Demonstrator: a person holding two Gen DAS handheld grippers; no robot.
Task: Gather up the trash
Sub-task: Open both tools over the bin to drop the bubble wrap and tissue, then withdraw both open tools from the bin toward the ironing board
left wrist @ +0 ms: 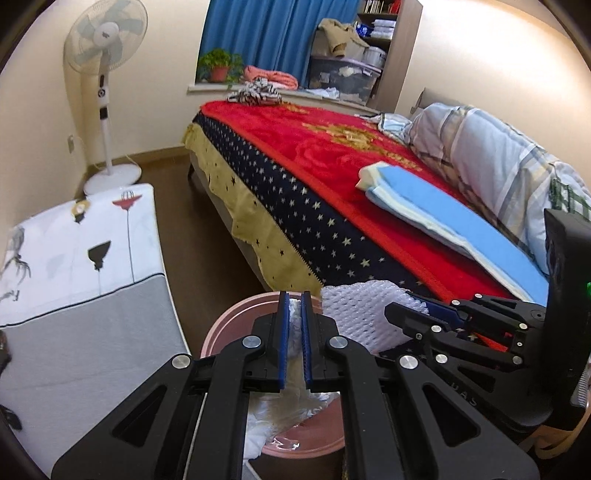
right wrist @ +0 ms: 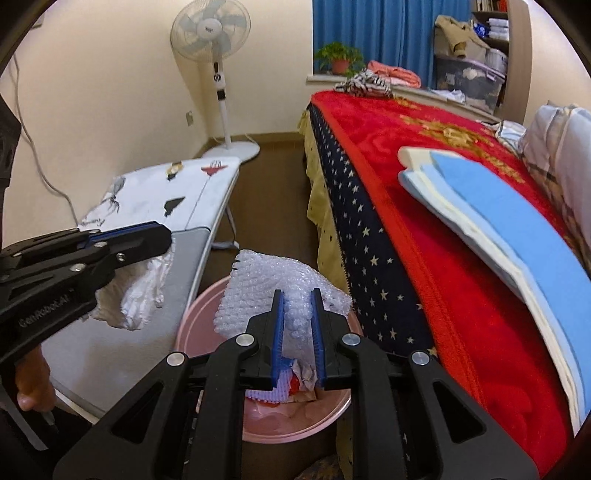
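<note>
Our left gripper (left wrist: 294, 339) has its jaws clamped on a crumpled white plastic bag (left wrist: 299, 398), our right gripper (right wrist: 298, 343) on a sheet of white bubble wrap (right wrist: 273, 284); we hold both over the round pink bin (right wrist: 192, 332) beside the bed (right wrist: 461, 295), probably to drop them. Only the right view shows scraps already in the bin.

Two wrist views, side by side, angled downward, close over pink bin (left wrist: 218, 332) (right wrist: 192, 325); both share bed (left wrist: 332, 155) (right wrist: 461, 258), fan (left wrist: 105, 40) (right wrist: 210, 29).
</note>
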